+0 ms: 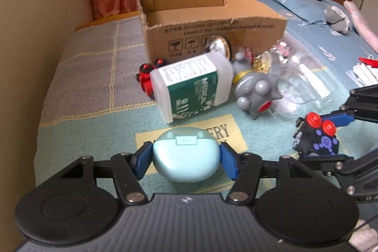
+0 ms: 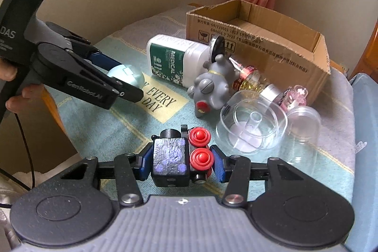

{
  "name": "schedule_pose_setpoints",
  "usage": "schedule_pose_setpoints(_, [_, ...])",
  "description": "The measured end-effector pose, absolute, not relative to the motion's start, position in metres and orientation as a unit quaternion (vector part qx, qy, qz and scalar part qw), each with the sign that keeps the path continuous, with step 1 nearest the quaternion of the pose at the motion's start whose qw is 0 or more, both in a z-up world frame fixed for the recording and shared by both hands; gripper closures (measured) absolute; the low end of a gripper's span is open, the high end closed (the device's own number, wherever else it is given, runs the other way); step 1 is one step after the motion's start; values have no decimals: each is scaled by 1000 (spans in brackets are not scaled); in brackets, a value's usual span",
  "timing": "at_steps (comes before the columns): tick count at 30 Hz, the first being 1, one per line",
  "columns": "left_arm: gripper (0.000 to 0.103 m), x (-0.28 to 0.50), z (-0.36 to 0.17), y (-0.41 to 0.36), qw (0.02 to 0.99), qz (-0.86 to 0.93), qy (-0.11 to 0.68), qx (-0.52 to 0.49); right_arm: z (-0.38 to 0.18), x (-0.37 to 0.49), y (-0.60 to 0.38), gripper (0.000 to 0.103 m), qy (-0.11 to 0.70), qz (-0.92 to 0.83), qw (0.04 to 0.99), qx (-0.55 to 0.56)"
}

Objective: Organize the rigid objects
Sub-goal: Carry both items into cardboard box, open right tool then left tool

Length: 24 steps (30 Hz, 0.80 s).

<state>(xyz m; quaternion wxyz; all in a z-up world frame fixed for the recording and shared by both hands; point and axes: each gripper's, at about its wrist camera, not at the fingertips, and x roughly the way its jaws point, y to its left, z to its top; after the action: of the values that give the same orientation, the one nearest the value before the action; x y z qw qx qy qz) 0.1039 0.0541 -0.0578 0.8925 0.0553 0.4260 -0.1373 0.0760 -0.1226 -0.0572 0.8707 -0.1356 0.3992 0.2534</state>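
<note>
Since each gripper carries one item toward the box (image 1: pixel 212 15) at the bed's far edge, left jaws clamp the earbud case (image 1: pixel 185 155) by its sides, right jaws clamp the toy train (image 2: pixel 182 157); both sit above the bed (image 1: pixel 89 77), other clutter beside the box

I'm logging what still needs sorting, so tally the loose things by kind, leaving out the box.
Toy vehicles: 2, black, red
Earbud case: 1
Medical bottle: 1
Grey figurine: 1
Clear plastic containers: 2
Total: 7
</note>
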Motion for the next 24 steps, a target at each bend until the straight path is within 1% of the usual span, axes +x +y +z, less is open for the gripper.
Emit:
schedule_pose_setpoints(5, [43,107,-34,51,894,-158,415,59,-40,82,-130,48,386,249,878,-132])
schedule_pose_setpoints(11, [43,130,-2,44,902,-174,391,63,-11,100,-142,48,358,236,894,-133])
schedule_pose_setpoints(18, [43,182,30,33,912,-180,360,75,26,141,-156,48,321,215,913,-132])
schedule_pose_setpoints(24, [43,243,42,28,916,-170,356,72,37,198,-165,48,315,192,921,-125])
